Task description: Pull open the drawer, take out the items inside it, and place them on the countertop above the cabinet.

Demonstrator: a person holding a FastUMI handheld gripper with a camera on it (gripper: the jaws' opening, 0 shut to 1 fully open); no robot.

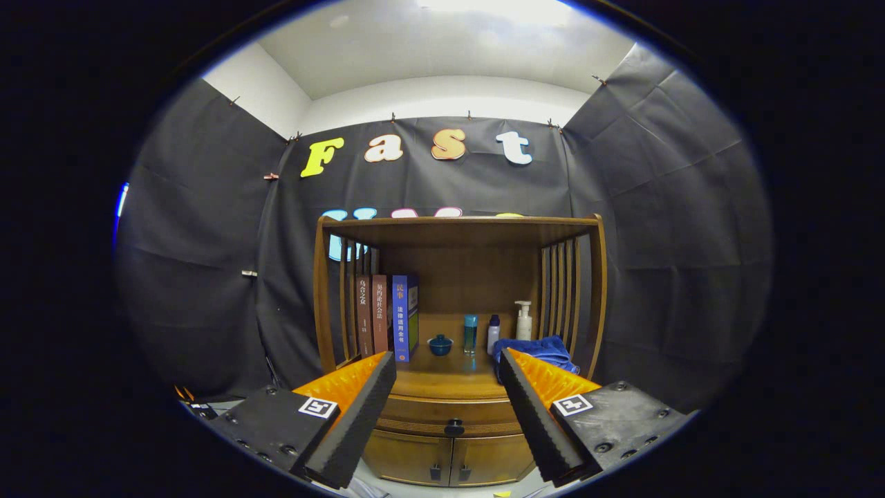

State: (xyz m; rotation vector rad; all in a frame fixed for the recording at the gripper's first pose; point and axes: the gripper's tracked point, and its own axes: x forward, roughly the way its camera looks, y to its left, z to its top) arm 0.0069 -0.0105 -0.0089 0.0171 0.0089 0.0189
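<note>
A wooden cabinet (456,290) stands ahead against the booth wall. Its drawer (449,413) sits shut under the countertop (449,377), with a dark round knob (454,428) at its middle. My gripper (448,377) is open, its two fingers spread wide and held apart from the cabinet, with the drawer front and knob showing between them. Nothing is between the fingers. What is inside the drawer is hidden.
On the countertop stand three books (386,315) at the left, a small blue bowl (440,344), a teal bottle (470,333), a white bottle (493,333), a pump bottle (524,320) and a blue cloth (536,349). Two small doors (449,458) lie below the drawer.
</note>
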